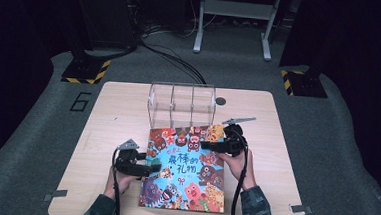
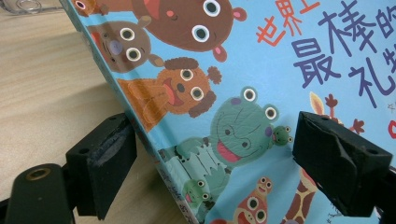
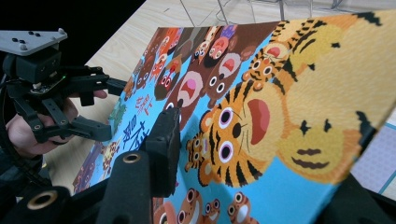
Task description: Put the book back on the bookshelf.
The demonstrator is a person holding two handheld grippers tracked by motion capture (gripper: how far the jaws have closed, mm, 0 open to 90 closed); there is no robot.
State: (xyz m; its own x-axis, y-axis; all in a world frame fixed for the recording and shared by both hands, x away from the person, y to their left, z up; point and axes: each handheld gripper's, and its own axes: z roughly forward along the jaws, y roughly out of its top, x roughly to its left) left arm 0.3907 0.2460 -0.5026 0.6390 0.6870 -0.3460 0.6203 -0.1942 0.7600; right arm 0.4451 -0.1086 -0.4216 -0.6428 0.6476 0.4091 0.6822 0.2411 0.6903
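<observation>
Picture book (image 1: 187, 170) on the worktop (image 1: 113, 113), grasped at both side edges, with its long axis running away from the person toward the clear rack (image 1: 181, 104). Left gripper (image 1: 142, 167): jaws spread, straddling the book's spine edge; one pad sits below and outside the edge, the other above the cover, and neither presses on it in the left gripper view. The edge appears lifted slightly off the worktop there. Right gripper (image 1: 211, 145): one jaw lies on the cover and the other under the opposite edge, nearer the far corner; the book fills the gap between them, but whether they are clamped cannot be told. The book thus lies between the two grippers, each meeting it side-on across its short axis. The rack stands just beyond the far edge, nearer the right gripper. Lifting the book upright toward the rack would likely require the left jaws to close first.
</observation>
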